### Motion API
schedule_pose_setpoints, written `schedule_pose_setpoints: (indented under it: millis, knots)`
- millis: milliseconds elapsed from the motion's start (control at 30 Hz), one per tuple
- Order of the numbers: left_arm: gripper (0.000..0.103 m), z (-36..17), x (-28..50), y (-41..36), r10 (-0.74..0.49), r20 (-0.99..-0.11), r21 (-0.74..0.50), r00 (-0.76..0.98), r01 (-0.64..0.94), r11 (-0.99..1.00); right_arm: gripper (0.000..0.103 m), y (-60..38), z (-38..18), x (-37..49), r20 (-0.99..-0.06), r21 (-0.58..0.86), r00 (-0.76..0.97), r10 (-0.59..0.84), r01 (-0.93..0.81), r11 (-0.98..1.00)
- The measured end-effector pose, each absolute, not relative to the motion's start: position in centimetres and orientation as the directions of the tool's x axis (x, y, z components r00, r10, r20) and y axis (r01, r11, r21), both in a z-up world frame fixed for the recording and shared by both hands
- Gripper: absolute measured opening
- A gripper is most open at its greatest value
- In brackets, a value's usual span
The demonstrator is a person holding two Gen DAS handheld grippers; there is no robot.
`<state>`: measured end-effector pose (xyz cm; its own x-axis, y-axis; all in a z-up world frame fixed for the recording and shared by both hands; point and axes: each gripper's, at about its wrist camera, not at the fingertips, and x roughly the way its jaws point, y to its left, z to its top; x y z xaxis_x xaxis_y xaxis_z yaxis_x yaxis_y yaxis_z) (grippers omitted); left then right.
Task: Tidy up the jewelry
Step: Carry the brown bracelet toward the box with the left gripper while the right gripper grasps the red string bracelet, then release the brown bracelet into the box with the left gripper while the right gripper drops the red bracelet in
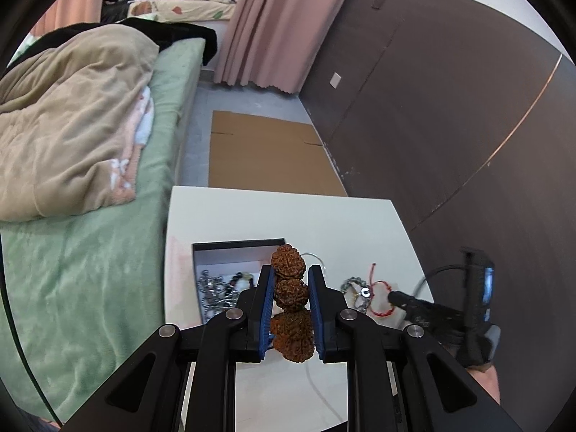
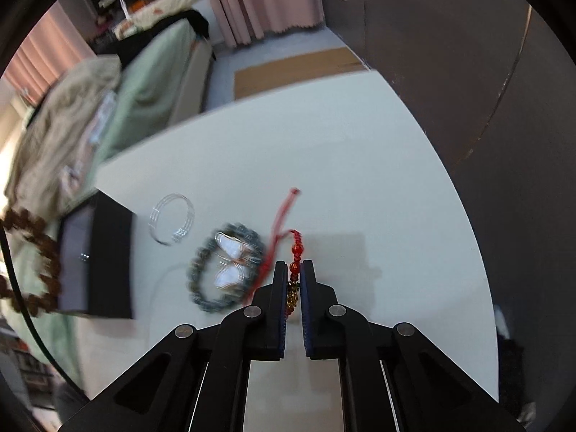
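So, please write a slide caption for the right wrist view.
Right tool shut on red beaded bracelet, beside grey bead bracelet on white table.

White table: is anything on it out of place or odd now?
Some jewelry still lies loose on the white table, outside the black box: a clear bangle, a grey bead bracelet with a butterfly piece on it. Nothing looks broken or spilled.

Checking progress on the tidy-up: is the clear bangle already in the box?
No, the clear bangle lies on the white table, beside the black box.
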<state>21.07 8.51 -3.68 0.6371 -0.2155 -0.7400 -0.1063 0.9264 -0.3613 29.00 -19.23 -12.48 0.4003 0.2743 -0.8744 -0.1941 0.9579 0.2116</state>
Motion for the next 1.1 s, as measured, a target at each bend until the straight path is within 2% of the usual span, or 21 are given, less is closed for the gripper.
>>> schedule_pose_setpoints:
  millis: [267, 467, 500, 567, 600, 633, 867, 1100]
  knots:
    - [0.02, -4.6, 21.6, 10.0, -0.229, -0.735, -0.385, 0.638, -0.115, 0.916, 0.008, -18.3, -8.2, 26.8, -0.771, 0.385, 0.44, 0.46, -0.254, 0.887]
    - [0.02, -5.3, 22.5, 9.9, -0.3, -0.691, -0.45, 0.658, -0.067, 0.89, 0.008, -16.1, -6.1, 26.2, -0.713, 0.444, 0.441, 0.545, -0.318, 0.838]
    - [0.023, -5.6, 22.7, 10.0, -0.291, -0.684, -0.445, 0.669, -0.067, 0.893, 0.008, -15.8, -5.9, 26.1, -0.711, 0.444, 0.439, 0.549, -0.325, 0.835]
    - [0.038, -6.3, 23.1, 10.3, -0.265, -0.716, -0.42, 0.646, -0.095, 0.903, 0.008, -15.1, -5.8, 26.1, -0.705, 0.459, 0.422, 0.57, -0.342, 0.82]
    - [0.05, -6.6, 23.1, 10.5, -0.261, -0.727, -0.419, 0.635, -0.109, 0.901, 0.008, -14.6, -5.7, 26.2, -0.704, 0.461, 0.416, 0.576, -0.35, 0.816]
    - [0.053, -6.8, 23.0, 10.8, -0.263, -0.727, -0.427, 0.634, -0.118, 0.896, 0.008, -14.2, -5.7, 26.1, -0.704, 0.459, 0.411, 0.579, -0.359, 0.813]
    - [0.059, -6.8, 20.6, 13.5, -0.228, -0.73, -0.438, 0.645, -0.185, 0.88, 0.008, -11.0, -5.4, 26.4, -0.679, 0.495, 0.357, 0.642, -0.423, 0.759]
    - [0.079, -5.3, 18.1, 14.8, -0.175, -0.732, -0.416, 0.659, -0.228, 0.88, 0.008, -7.3, -5.2, 27.2, -0.643, 0.549, 0.278, 0.713, -0.483, 0.683]
